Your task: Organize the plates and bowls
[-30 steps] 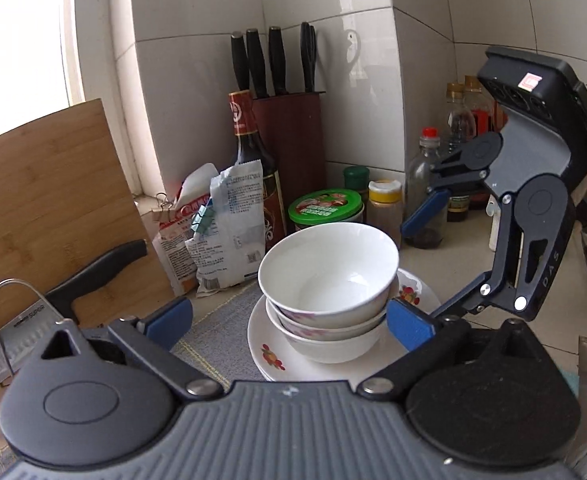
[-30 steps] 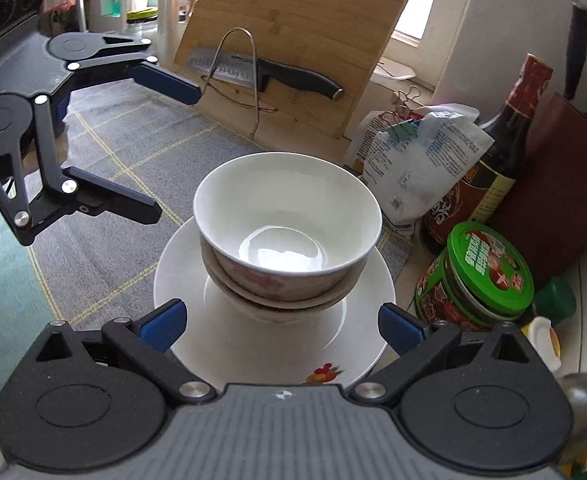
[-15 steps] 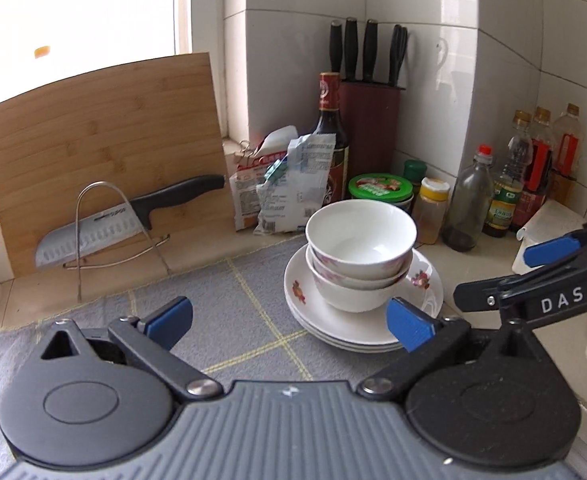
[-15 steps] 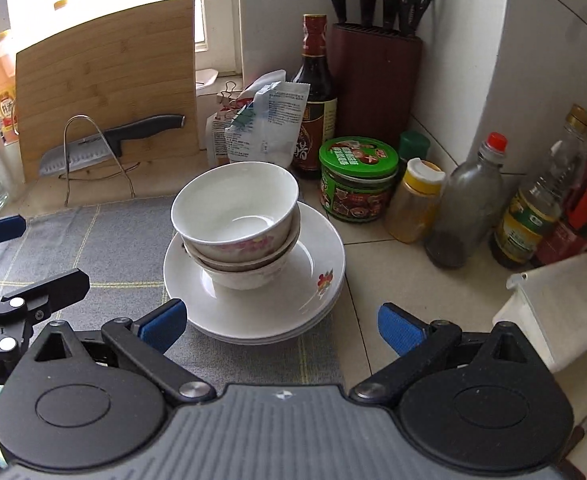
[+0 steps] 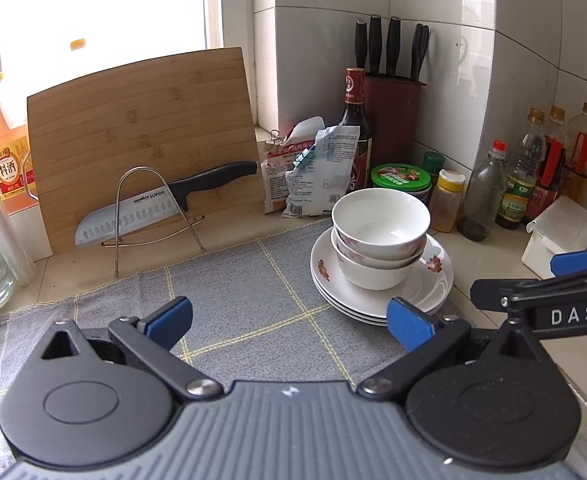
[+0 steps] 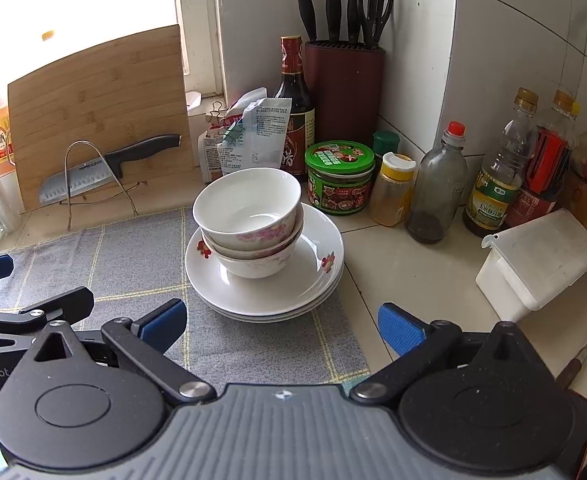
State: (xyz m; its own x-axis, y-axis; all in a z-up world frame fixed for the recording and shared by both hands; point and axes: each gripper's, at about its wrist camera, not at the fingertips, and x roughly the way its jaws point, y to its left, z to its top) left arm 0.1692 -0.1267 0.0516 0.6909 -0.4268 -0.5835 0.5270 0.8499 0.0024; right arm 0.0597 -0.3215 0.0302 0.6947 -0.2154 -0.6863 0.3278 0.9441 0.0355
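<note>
Both claws spread wide and empty: left gripper [image 5: 289, 316] held low over the grey cloth [image 5: 233, 300], right gripper [image 6: 281, 322] beside it, neither touching the crockery. Nested bowls [image 6: 249, 220], seemingly three, seated on stacked plates [image 6: 265, 280], the pile straddling the cloth's right edge and the tiled counter [image 6: 405, 264]. Small inside large, bowls above plates: compact and steady, probably the tidy end state wanted. Held clear of the pile, likely so as not to nudge it. Packed close behind: green-lidded jar [image 6: 339, 176], dark sauce bottle [image 6: 293, 108], knife block [image 6: 343, 92]. Propped against the window side: cutting board [image 5: 145, 140], with cleaver [image 5: 161, 208] parked in a wire stand. Little room behind the pile, so any further shift best made toward the cloth.
</note>
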